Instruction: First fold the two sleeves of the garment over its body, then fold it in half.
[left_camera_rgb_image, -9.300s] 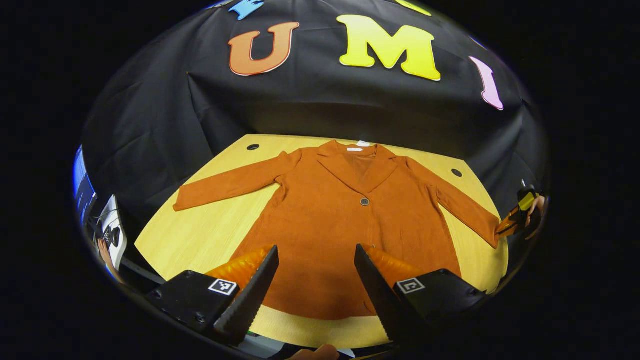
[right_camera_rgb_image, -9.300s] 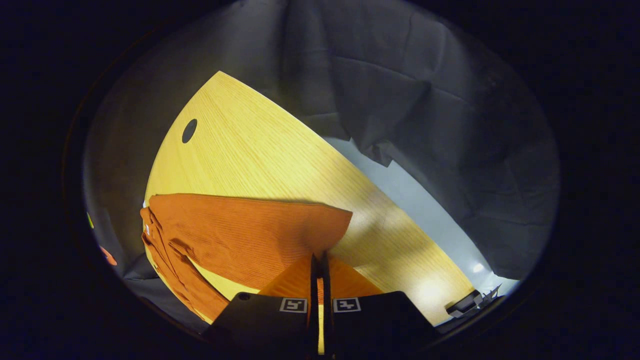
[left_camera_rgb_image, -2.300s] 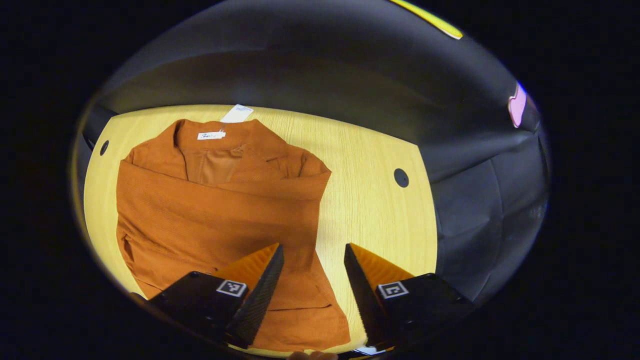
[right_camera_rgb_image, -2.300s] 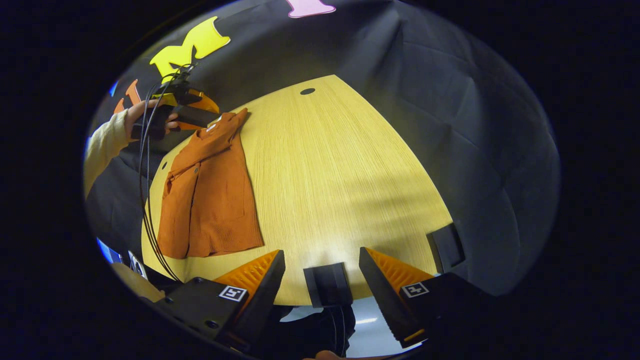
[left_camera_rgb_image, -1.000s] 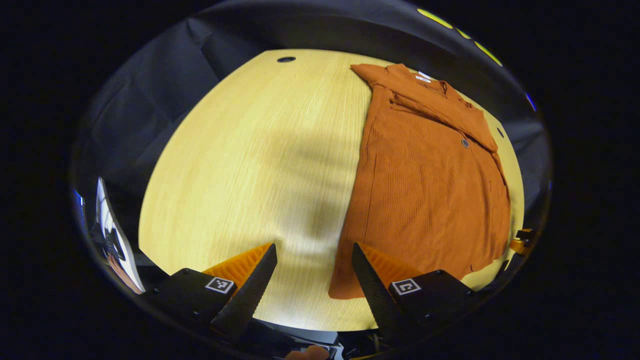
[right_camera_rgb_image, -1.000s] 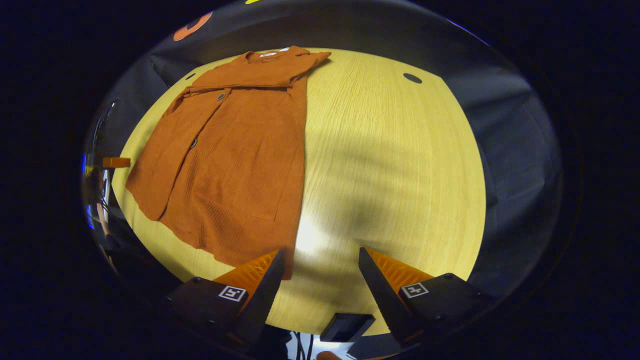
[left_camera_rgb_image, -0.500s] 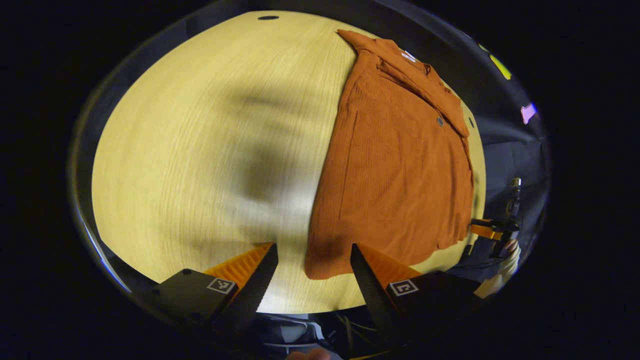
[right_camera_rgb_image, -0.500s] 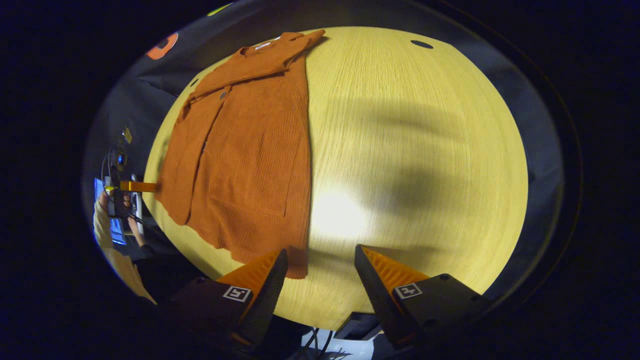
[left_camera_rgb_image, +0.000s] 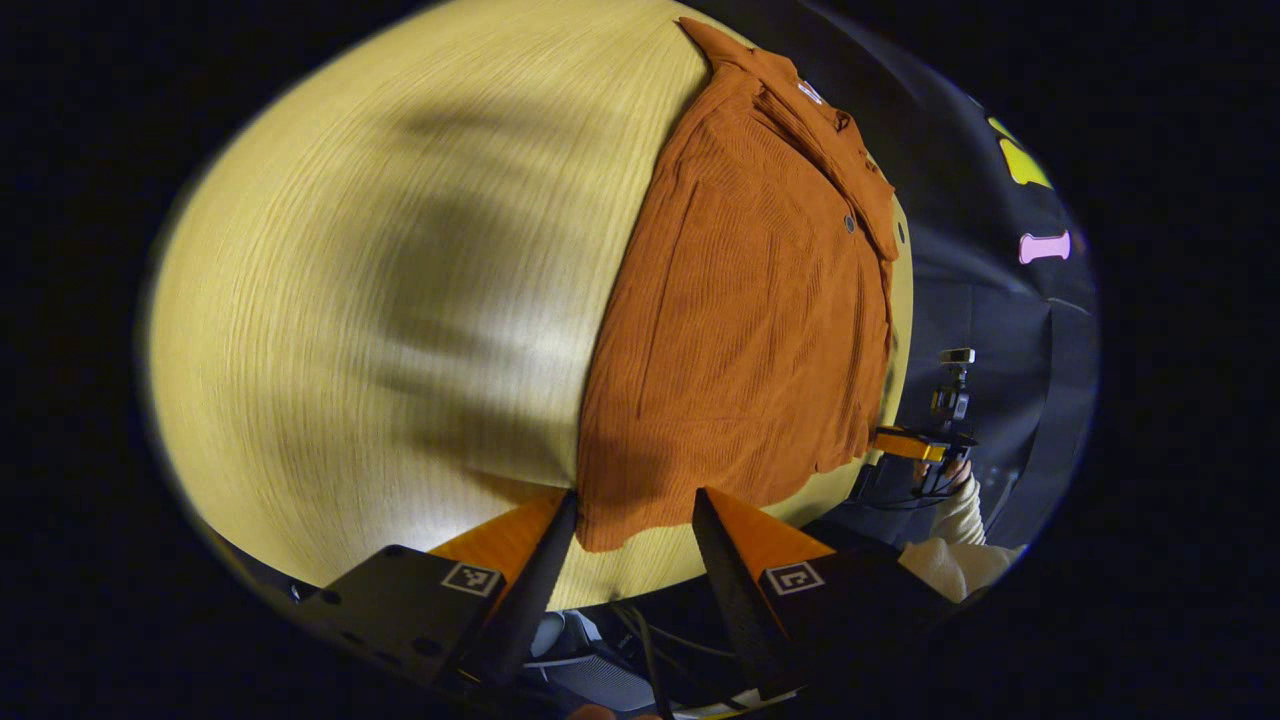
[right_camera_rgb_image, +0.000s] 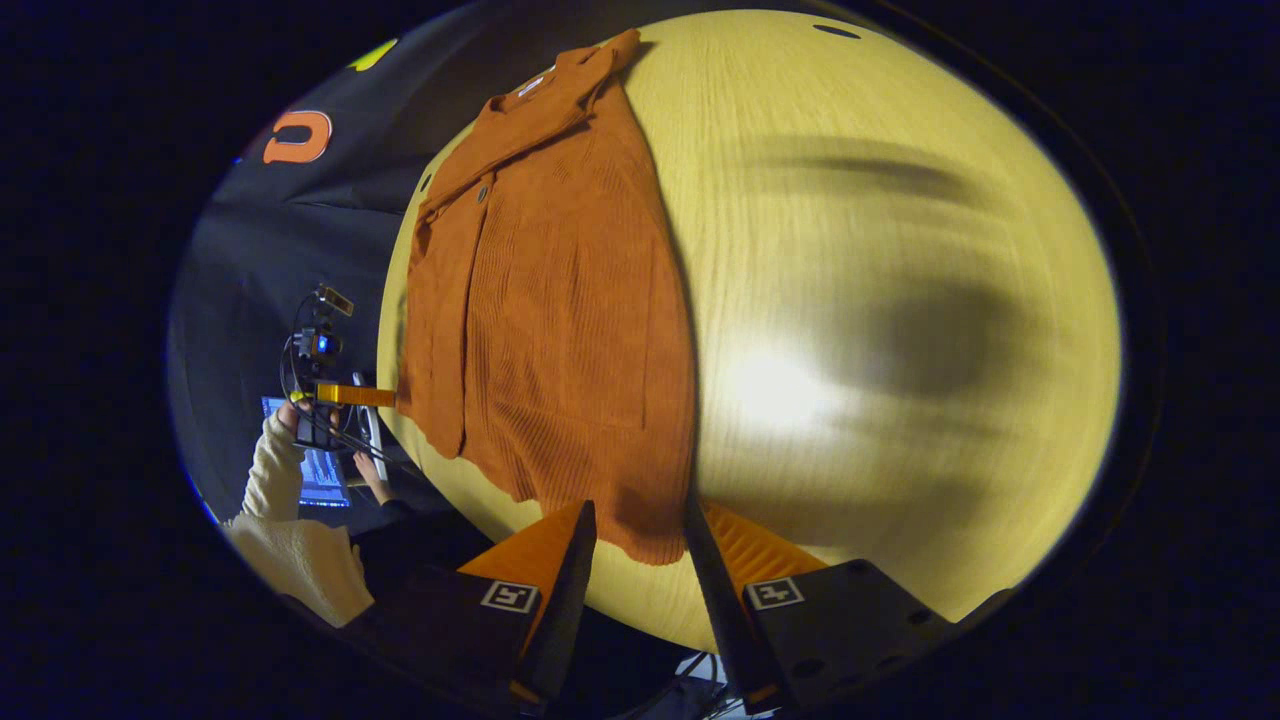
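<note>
We see the pale wooden desk (left_camera_rgb_image: 330, 300) carrying the rust-orange ribbed jacket (left_camera_rgb_image: 750, 300), sleeves already folded over its body. Its long axis runs from the collar at the far edge to the hem at the near edge, where both grippers wait. The left gripper (left_camera_rgb_image: 628, 545) straddles the hem's left corner between spread fingers, not yet pinching; the right gripper (right_camera_rgb_image: 640, 560) brackets the right corner likewise, fingers apart. We judge the halving fold must carry the hem straight away from us, along that axis, toward the collar.
</note>
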